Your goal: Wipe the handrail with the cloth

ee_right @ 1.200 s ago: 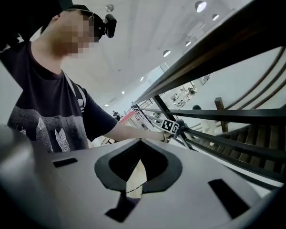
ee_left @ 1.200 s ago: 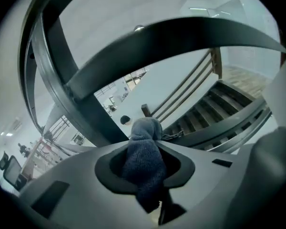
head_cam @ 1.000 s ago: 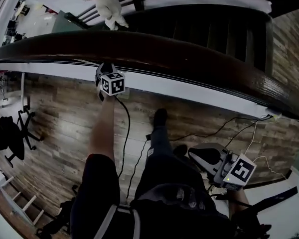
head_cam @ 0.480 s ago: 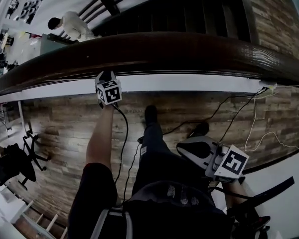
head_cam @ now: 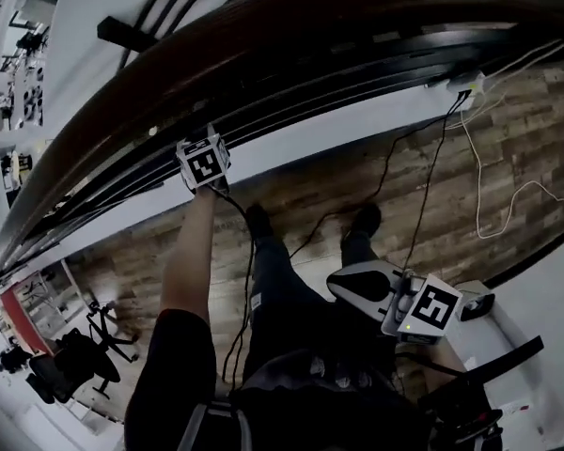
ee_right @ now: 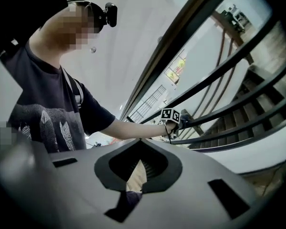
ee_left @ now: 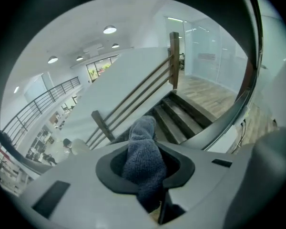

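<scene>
Left tongs (ee_left: 146,168) clamping cloth (ee_left: 143,140), near handrail (head_cam: 291,36)

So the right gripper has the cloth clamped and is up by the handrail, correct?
No, that is the left gripper, not the right. The left gripper view shows the grey-blue cloth clamped in its jaws, and the head view shows it up by the handrail. The right gripper is low at the person's side, with nothing between its jaws.
</scene>
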`<state>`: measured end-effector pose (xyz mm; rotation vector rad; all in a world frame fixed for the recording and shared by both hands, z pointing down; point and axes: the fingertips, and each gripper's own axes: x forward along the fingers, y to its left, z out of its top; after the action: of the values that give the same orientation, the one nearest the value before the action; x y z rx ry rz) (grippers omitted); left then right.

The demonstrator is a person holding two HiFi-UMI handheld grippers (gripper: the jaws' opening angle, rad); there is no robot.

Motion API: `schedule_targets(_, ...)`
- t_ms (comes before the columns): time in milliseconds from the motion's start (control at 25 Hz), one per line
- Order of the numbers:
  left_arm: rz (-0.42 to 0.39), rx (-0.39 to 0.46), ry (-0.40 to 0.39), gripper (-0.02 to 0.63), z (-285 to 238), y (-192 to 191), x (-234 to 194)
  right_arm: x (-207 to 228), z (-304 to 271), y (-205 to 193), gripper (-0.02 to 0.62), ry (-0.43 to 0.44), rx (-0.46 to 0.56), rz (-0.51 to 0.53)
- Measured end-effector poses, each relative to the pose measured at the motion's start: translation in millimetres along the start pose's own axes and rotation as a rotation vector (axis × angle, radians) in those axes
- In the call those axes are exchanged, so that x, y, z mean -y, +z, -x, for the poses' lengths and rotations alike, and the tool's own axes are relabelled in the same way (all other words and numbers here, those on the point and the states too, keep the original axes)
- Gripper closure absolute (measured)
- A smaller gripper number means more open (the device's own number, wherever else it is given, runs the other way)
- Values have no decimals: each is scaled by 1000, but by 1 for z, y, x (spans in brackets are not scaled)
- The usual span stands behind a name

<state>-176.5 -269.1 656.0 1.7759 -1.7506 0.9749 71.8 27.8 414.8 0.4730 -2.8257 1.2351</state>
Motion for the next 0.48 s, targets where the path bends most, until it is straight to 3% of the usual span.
schedule_targets(320,-221,40,-269,514,-7,77,305,69,136,-5,591,-140,246,-95)
schedule_targets(480,-289,65,-336,514,-10,98,422,91,181,-9,592,-161,331,-131)
